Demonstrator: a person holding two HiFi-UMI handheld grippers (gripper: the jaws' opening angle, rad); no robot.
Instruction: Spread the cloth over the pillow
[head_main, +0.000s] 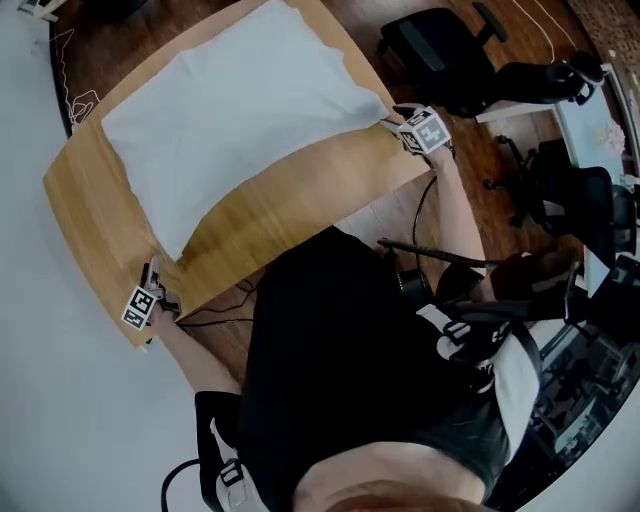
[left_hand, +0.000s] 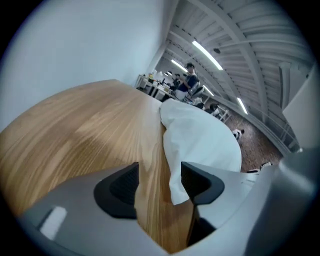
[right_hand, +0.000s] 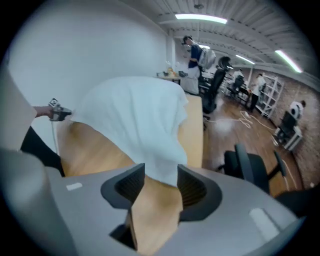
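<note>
A white cloth (head_main: 240, 110) lies spread and mounded over the far half of the wooden table (head_main: 290, 215); no pillow surface shows beneath it. My left gripper (head_main: 153, 272) is at the table's near left corner, just short of the cloth's near corner. In the left gripper view this gripper (left_hand: 160, 182) is open, with the cloth (left_hand: 200, 140) corner lying loose beside the right pad. My right gripper (head_main: 388, 120) sits at the cloth's right corner. The right gripper view shows it (right_hand: 161, 182) open, the cloth (right_hand: 135, 115) corner drooping between the pads without being pinched.
Black office chairs (head_main: 440, 50) and a desk (head_main: 590, 130) stand to the right of the table, with cables on the wooden floor. A white wall runs along the left. People (left_hand: 190, 77) stand far off in the room behind.
</note>
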